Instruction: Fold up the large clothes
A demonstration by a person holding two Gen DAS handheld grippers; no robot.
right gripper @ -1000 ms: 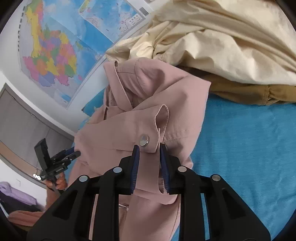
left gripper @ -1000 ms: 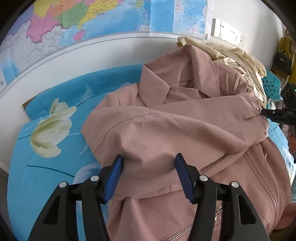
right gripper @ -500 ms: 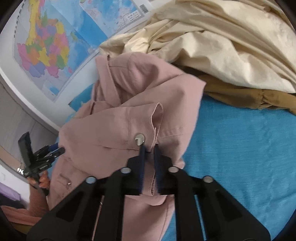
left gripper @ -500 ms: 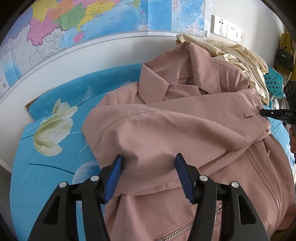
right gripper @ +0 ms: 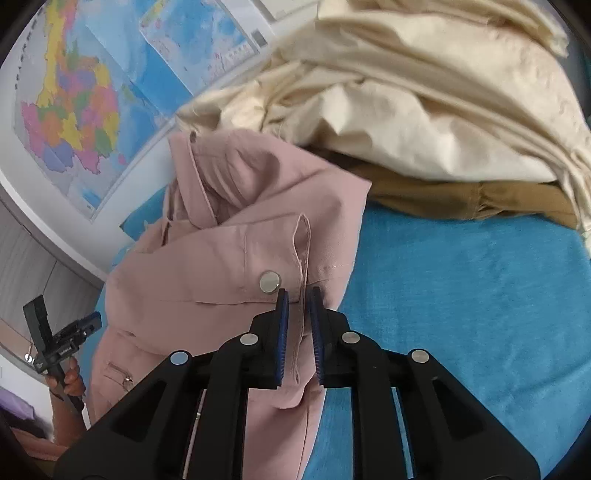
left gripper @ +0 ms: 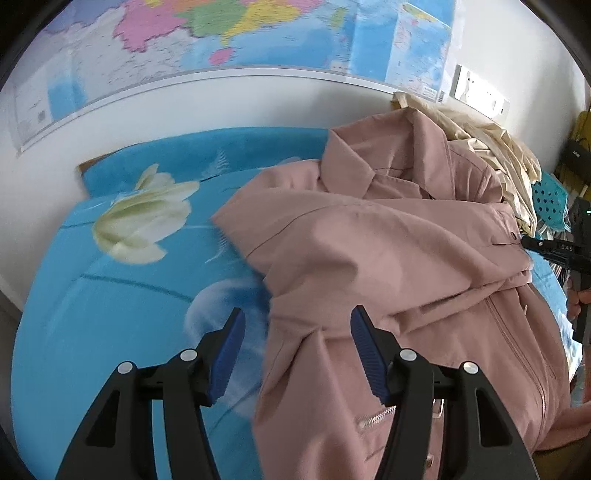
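Note:
A pink jacket (left gripper: 388,258) lies on the blue bed sheet (left gripper: 92,332), collar toward the wall, with one sleeve folded across its chest. My left gripper (left gripper: 295,328) is open and wide over the jacket's left edge, one finger above the sheet and the other above the fabric. In the right wrist view the sleeve cuff (right gripper: 301,258) with its silver snap (right gripper: 269,281) runs between the pads of my right gripper (right gripper: 298,295). Its jaws are opening, with a narrow gap on each side of the cuff edge. The left gripper (right gripper: 74,328) shows far left there, in a hand.
A heap of cream cloth (right gripper: 424,92) over a brown garment (right gripper: 461,199) lies by the wall behind the jacket. A map (left gripper: 221,33) and a socket strip (left gripper: 480,92) hang on the wall. A teal perforated basket (left gripper: 550,199) stands at the far right.
The left gripper has slid left, from over the folded sleeve to the jacket's edge. The right jaws pinched the cuff half a second ago and have parted again.

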